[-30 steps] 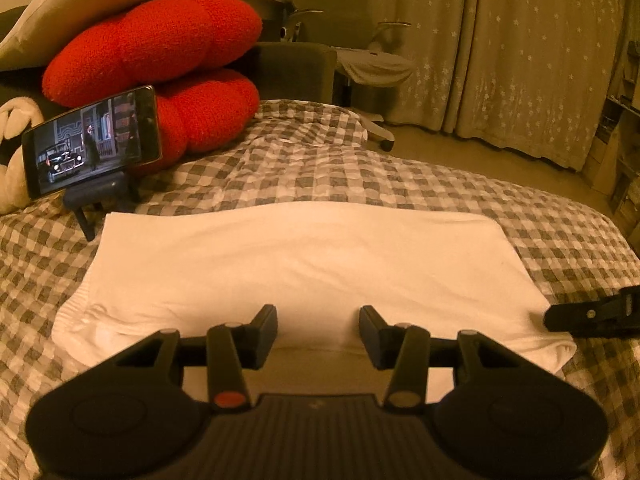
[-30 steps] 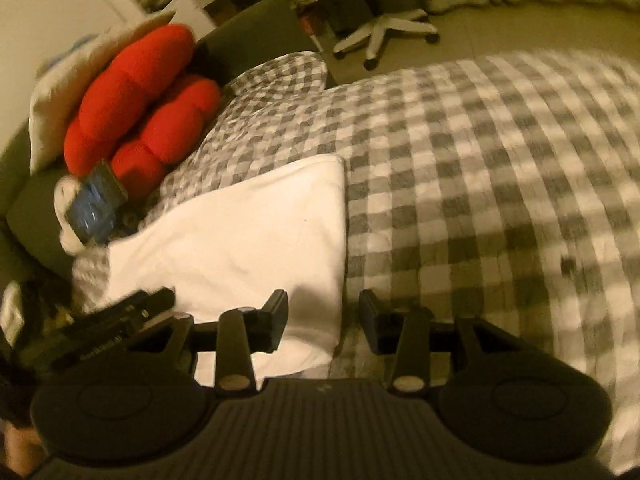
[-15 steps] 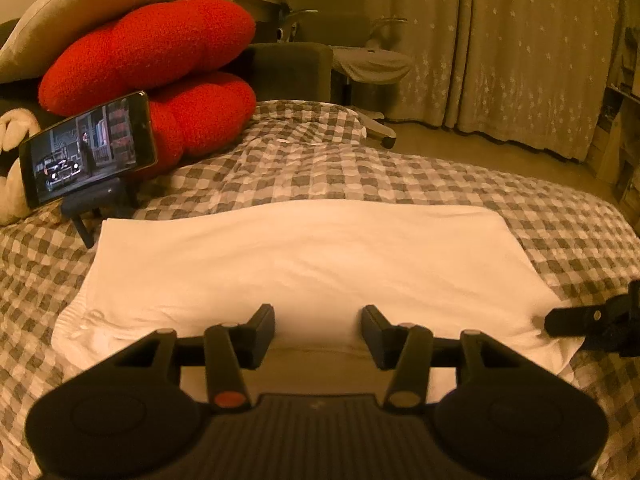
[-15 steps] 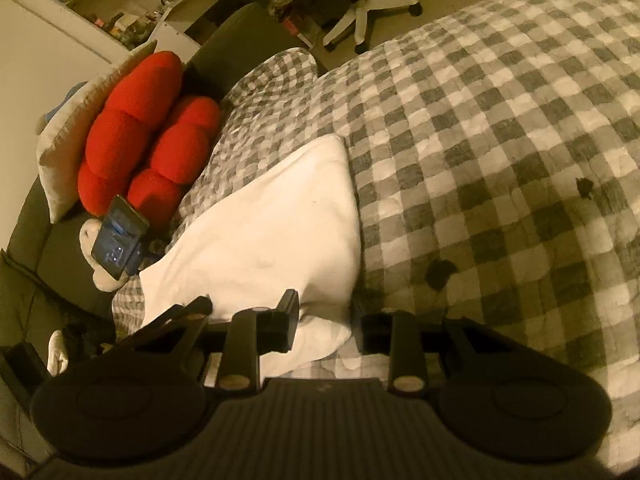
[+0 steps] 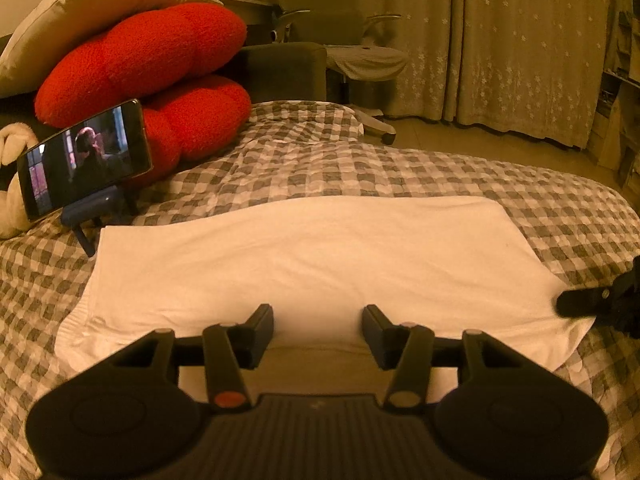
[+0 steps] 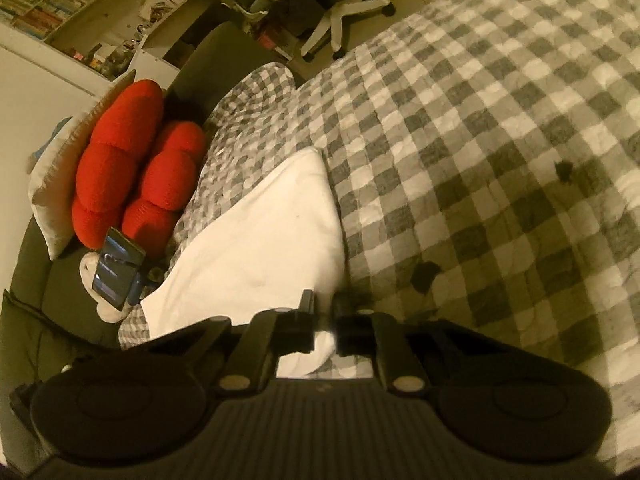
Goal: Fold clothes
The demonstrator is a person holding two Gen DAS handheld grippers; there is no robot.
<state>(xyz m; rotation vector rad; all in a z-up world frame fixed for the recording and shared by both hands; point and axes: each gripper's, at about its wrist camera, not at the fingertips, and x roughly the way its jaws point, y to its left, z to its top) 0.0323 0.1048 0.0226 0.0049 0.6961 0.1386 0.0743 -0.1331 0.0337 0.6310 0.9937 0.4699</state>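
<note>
One grey-checked quilted bedspread (image 5: 400, 172) bears one flat white cloth garment (image 5: 320, 264), whose corner at five o'clock the right gripper (image 6: 323, 312), spread a second ago, now pinches, likely readying a fold, while the left gripper (image 5: 318, 322) hovers spread above its near edge.

both wrist views share white cloth (image 5: 320, 256).
</note>
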